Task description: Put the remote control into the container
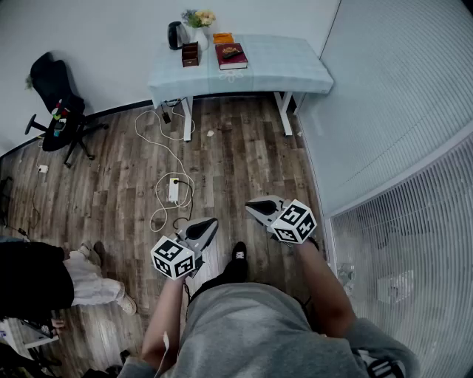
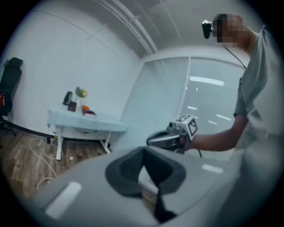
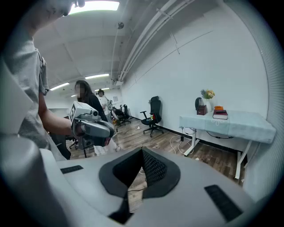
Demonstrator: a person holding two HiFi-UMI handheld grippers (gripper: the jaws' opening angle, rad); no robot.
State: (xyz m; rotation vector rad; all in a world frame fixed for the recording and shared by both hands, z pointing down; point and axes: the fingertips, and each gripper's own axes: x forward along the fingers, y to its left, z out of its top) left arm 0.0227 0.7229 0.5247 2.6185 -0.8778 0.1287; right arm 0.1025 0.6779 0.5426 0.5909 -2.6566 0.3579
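Observation:
The remote control [image 1: 231,53] is a small dark bar lying on a red book [image 1: 230,57] on the pale table [image 1: 295,66] across the room. A small dark brown box [image 1: 191,54], the container, stands on the same table, left of the book. Both grippers are held at waist height over the wooden floor, far from the table. The left gripper [image 1: 209,224] is shut and empty, and so is the right gripper [image 1: 253,207]. In the left gripper view the table [image 2: 102,124] shows small at the left; in the right gripper view the table [image 3: 239,125] stands at the right.
A black kettle [image 1: 174,35] and a vase of flowers [image 1: 198,22] stand at the table's back left. White cables and a power strip [image 1: 174,190] lie on the floor between me and the table. A black office chair [image 1: 55,103] stands at far left, a person [image 1: 44,284] stands near left, and a glass partition [image 1: 399,148] runs along the right.

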